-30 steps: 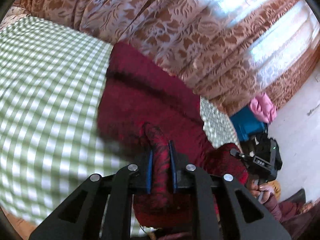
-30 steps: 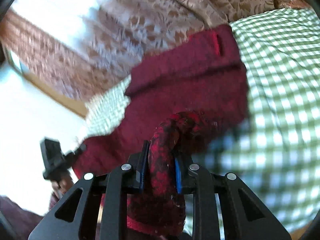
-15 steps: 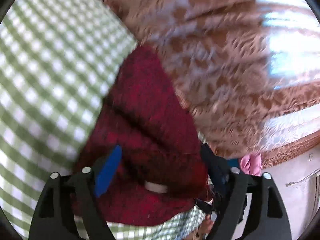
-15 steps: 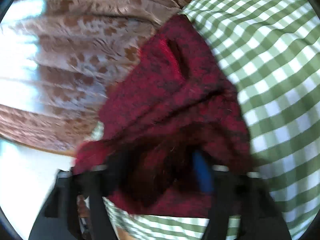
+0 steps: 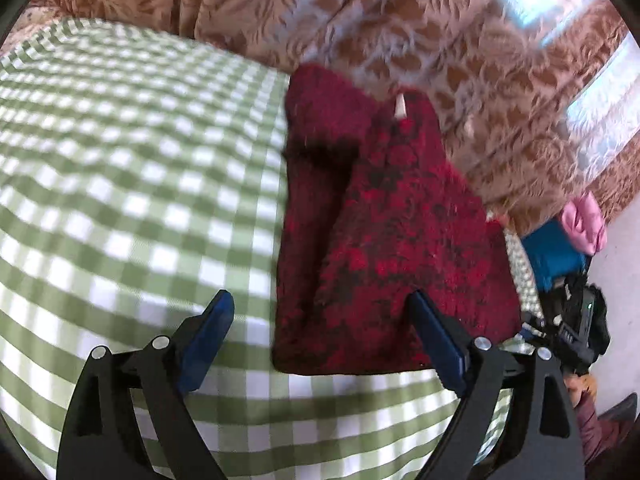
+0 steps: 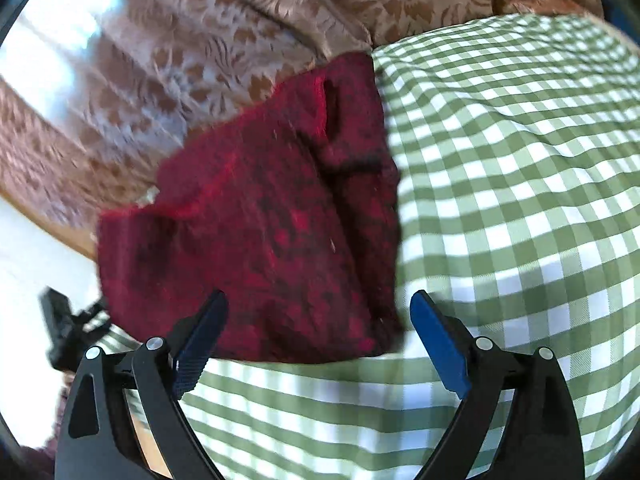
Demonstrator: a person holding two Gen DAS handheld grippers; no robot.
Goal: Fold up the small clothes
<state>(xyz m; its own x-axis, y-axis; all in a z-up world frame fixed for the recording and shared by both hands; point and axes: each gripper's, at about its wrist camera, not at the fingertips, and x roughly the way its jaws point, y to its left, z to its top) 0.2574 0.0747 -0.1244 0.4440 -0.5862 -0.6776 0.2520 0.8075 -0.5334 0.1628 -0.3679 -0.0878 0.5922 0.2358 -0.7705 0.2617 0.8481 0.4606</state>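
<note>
A dark red fuzzy garment lies folded on the green-and-white checked cloth, with a small pale tag at its far edge. My left gripper is open and empty, just in front of the garment's near edge. In the right wrist view the same garment lies on the checked cloth. My right gripper is open and empty over the garment's near edge. The right gripper also shows in the left wrist view, at the right.
A brown patterned curtain hangs behind the surface, also in the right wrist view. A blue item and a pink cloth sit at the far right. The surface's edge lies near the garment's right side.
Both grippers held bunched parts of the red garment a second ago. Both have opened and let go, and the garment now lies folded flat. Both grippers have drawn back.
</note>
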